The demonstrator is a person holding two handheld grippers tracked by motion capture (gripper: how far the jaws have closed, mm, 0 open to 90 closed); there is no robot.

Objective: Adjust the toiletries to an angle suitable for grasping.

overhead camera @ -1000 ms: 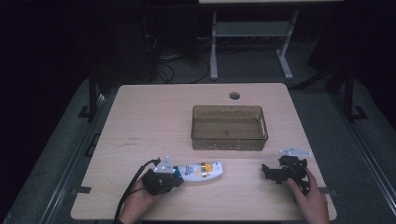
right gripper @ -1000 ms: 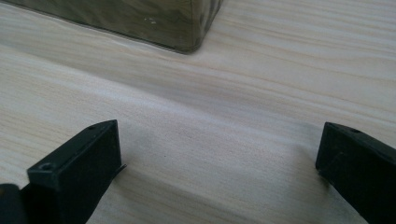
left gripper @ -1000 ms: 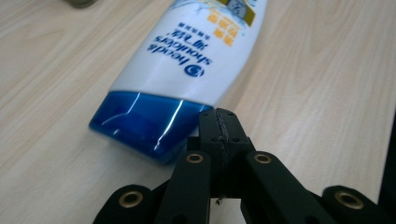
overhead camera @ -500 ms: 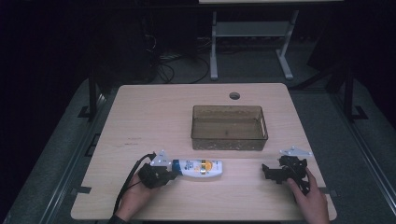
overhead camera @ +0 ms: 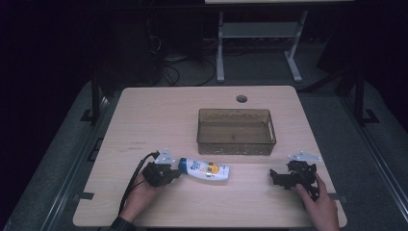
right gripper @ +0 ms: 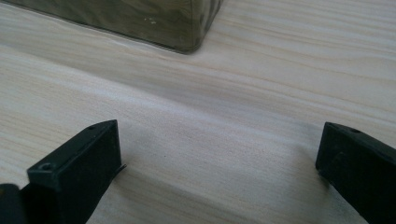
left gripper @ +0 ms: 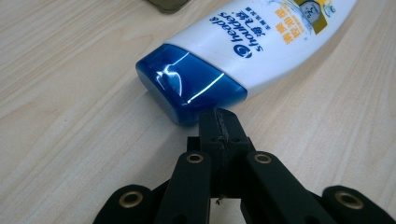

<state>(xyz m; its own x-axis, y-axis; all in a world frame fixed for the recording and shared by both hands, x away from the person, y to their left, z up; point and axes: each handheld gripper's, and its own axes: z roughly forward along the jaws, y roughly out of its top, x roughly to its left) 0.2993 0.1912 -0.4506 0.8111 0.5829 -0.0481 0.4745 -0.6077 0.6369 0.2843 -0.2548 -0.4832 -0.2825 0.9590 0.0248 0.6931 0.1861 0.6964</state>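
l tool [left gripper: 219,128] reached bottle [left gripper: 261,42] cap, prob touching.

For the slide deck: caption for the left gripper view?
Left gripper, jaws shut, tip at the blue cap of a shampoo bottle lying on the table.

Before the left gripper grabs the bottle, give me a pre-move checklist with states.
1. Left gripper open for a grasp: not ok, jaws shut together.
2. Left gripper aimed at the bottle: ok, tips at its blue cap.
3. Bottle lying flat on the table: ok.
4. Bin empty: ok.
5. Right gripper away from the bottle: ok, jaws open, on the table.
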